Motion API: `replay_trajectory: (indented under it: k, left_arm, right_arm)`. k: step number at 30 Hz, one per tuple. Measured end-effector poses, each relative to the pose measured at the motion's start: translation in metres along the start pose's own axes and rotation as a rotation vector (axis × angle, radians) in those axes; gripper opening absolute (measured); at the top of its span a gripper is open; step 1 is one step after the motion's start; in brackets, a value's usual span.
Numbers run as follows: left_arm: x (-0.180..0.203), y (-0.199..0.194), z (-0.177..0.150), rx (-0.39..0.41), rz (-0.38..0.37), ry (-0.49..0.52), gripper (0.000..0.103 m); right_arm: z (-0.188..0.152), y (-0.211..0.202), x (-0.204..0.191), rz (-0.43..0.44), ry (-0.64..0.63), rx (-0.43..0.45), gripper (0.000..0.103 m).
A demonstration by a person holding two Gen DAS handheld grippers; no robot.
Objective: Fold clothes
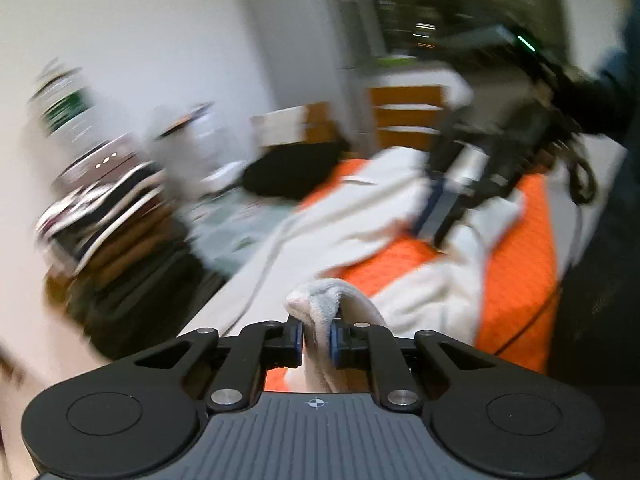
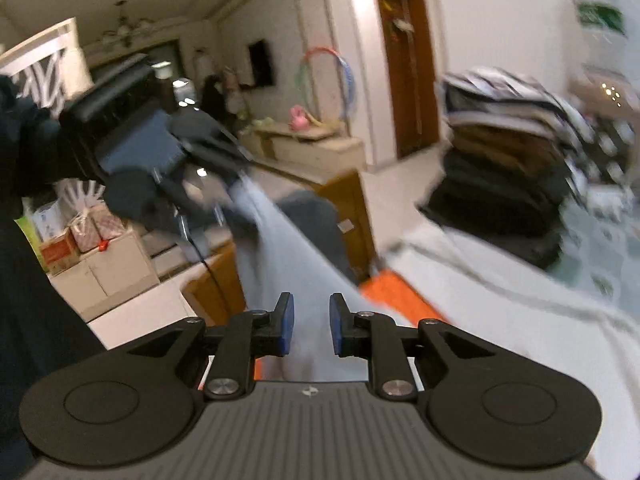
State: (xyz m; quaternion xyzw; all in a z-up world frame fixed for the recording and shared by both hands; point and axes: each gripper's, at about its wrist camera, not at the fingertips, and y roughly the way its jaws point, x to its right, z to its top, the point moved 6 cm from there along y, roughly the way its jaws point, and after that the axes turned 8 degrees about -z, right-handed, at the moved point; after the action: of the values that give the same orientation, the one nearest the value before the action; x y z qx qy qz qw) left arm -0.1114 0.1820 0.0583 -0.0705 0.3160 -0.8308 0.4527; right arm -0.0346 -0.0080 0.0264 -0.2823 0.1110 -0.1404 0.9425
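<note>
A white and orange garment (image 1: 404, 236) lies spread over the surface ahead in the left wrist view. My left gripper (image 1: 316, 342) is shut on a bunched white edge of this garment (image 1: 320, 300). The right gripper shows in the same view (image 1: 444, 208), over the garment's far part; the blur hides its jaws there. In the right wrist view my right gripper (image 2: 311, 330) has its pads apart, with a stretched band of white cloth (image 2: 280, 248) running between them up to the left gripper (image 2: 224, 196). The orange part shows to the right (image 2: 394, 292). Both views are motion-blurred.
A stack of folded dark and striped clothes (image 1: 104, 216) stands at the left, and shows in the right wrist view (image 2: 516, 152) at the right. A black item (image 1: 288, 172) lies beyond the garment. Wooden cabinets (image 2: 340, 200) and a door (image 2: 408, 64) stand behind.
</note>
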Motion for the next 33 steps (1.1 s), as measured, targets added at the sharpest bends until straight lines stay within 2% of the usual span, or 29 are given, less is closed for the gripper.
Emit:
replay_trajectory:
  k: [5, 7, 8, 9, 13, 15, 17, 19, 20, 21, 23, 28, 33]
  left_arm:
    - [-0.025, -0.023, -0.001, 0.048, 0.137, -0.202, 0.013]
    - [-0.026, -0.034, 0.000, 0.058, 0.183, -0.253, 0.012]
    - [-0.025, -0.038, 0.001, 0.061, 0.206, -0.270, 0.012]
    - [-0.025, -0.041, 0.004, 0.066, 0.231, -0.278, 0.012]
    - [-0.019, -0.057, 0.017, 0.092, 0.322, -0.307, 0.011]
    - [-0.012, -0.067, 0.025, 0.105, 0.373, -0.319, 0.011]
    - [-0.005, -0.078, 0.034, 0.110, 0.417, -0.333, 0.011]
    - [0.005, -0.084, 0.042, 0.102, 0.454, -0.341, 0.011]
    - [0.011, -0.087, 0.045, 0.093, 0.474, -0.342, 0.011]
    - [0.018, -0.090, 0.048, 0.083, 0.501, -0.350, 0.011]
    - [0.030, -0.097, 0.049, 0.069, 0.557, -0.393, 0.011]
    - [0.057, -0.129, 0.047, 0.064, 0.670, -0.552, 0.011]
    - [0.078, -0.169, 0.040, 0.090, 0.717, -0.729, 0.011]
  right_arm:
    - [-0.061, -0.003, 0.040, -0.099, 0.023, -0.175, 0.032]
    - [-0.081, 0.002, 0.046, -0.118, 0.006, -0.236, 0.041]
    - [-0.089, 0.006, 0.046, -0.124, -0.012, -0.257, 0.051]
    - [-0.094, 0.011, 0.043, -0.121, -0.036, -0.270, 0.057]
    - [-0.100, 0.038, 0.027, -0.054, -0.147, -0.293, 0.059]
    - [-0.101, 0.055, 0.018, -0.011, -0.212, -0.319, 0.067]
    - [-0.111, 0.065, 0.013, 0.018, -0.274, -0.351, 0.068]
    - [-0.117, 0.065, 0.011, 0.051, -0.308, -0.367, 0.060]
    - [-0.120, 0.064, 0.010, 0.068, -0.320, -0.371, 0.039]
    - [-0.121, 0.061, 0.010, 0.080, -0.323, -0.370, 0.030]
    - [-0.119, 0.044, 0.012, 0.106, -0.302, -0.343, 0.022]
    - [-0.102, -0.017, 0.019, 0.118, -0.272, -0.222, 0.019]
    - [-0.057, -0.076, 0.034, 0.129, -0.238, -0.077, 0.019]
